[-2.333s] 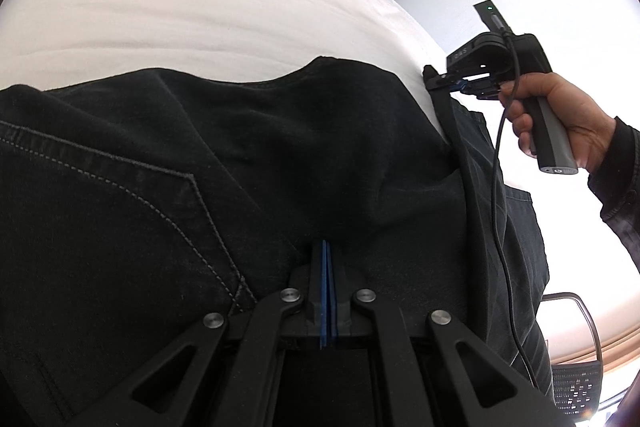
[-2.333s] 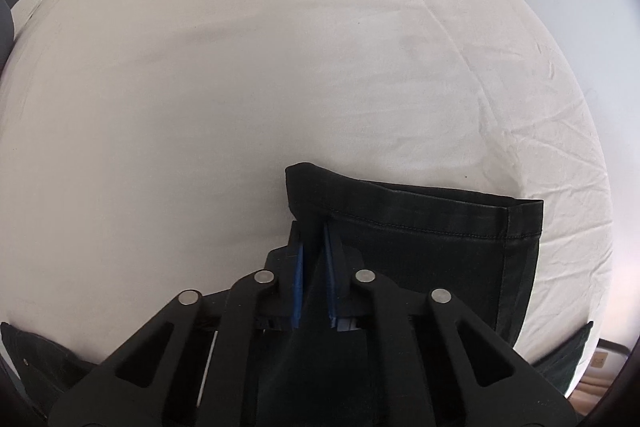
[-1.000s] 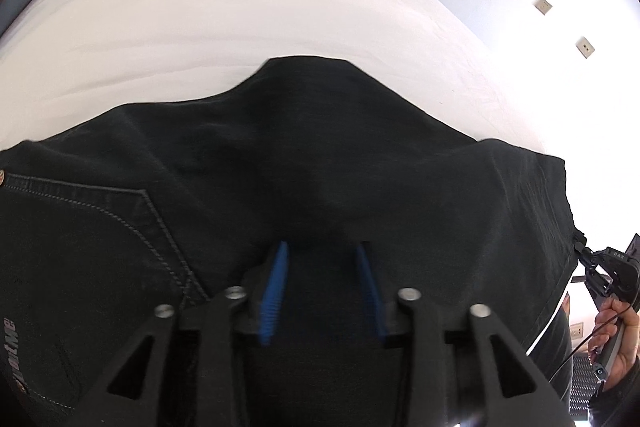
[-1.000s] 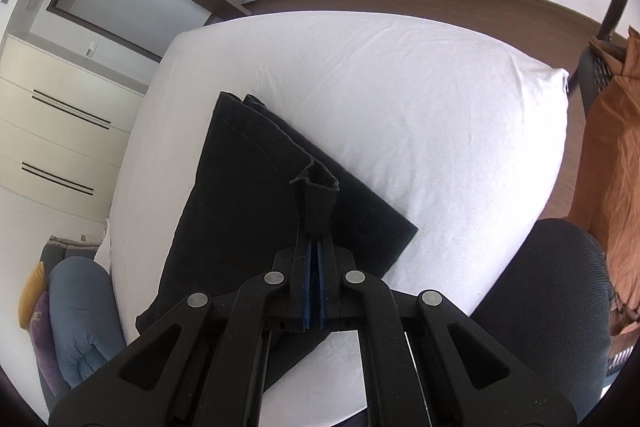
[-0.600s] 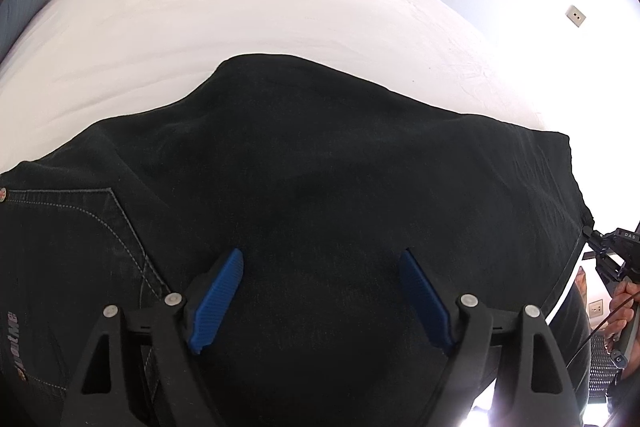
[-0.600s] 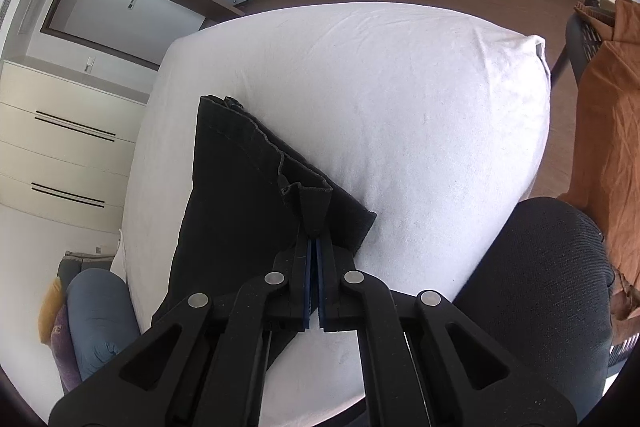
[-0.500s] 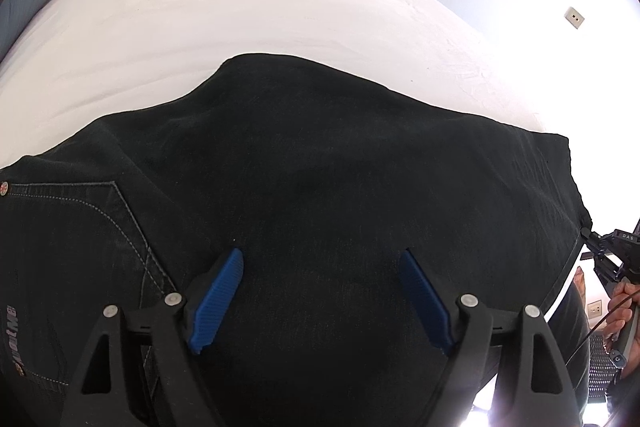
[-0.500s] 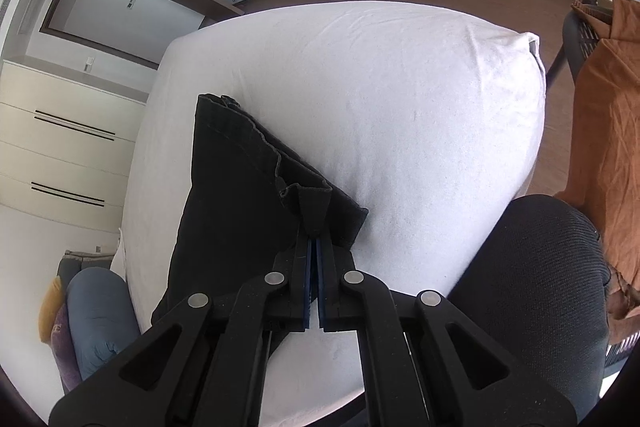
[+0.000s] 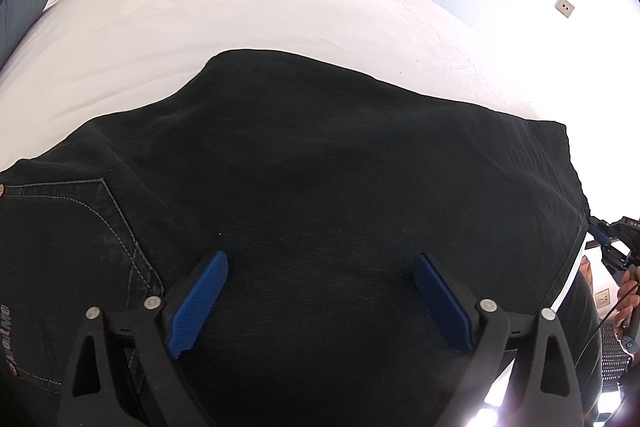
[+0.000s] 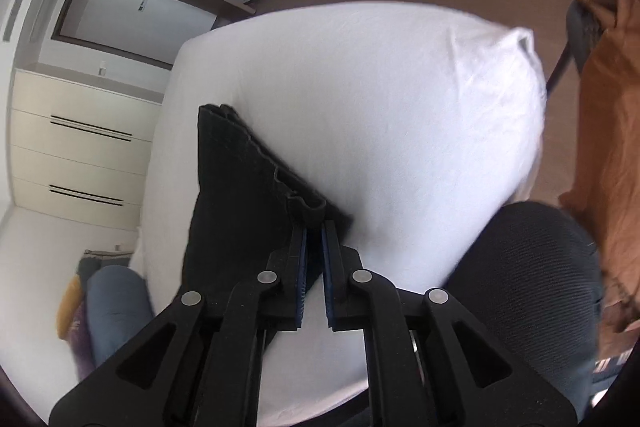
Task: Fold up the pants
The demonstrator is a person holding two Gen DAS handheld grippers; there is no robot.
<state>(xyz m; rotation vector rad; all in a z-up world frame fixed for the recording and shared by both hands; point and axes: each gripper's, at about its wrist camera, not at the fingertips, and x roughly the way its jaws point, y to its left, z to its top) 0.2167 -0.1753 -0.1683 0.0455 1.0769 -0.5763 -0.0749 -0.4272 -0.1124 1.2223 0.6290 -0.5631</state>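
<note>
Black pants (image 9: 320,155) lie folded flat on the white bed (image 9: 240,7), a back pocket with pale stitching at the left. My left gripper (image 9: 320,255) hovers over them, its jaws still opening, nearly at full spread, with nothing pinched between the blue pads (image 9: 200,299). In the right wrist view the pants (image 10: 240,195) run away from me, with the hem corner (image 10: 308,207) at my right gripper (image 10: 315,227). Its jaws are opening; a narrow gap shows between the pads, and the corner still sits at the tips. The right gripper (image 9: 608,239) also shows at the pants' right edge.
The near edge of the bed (image 10: 400,107) lies just below the right gripper. A dark mesh chair seat (image 10: 532,287) stands close at the lower right, with orange cloth (image 10: 616,147) beyond it. A blue pillow (image 10: 116,307), wardrobe doors (image 10: 80,147) and a door (image 10: 132,15) are further off.
The left jaws went from half apart to wide apart and slid along the pants. The right jaws, shut on the hem corner before, have parted a little.
</note>
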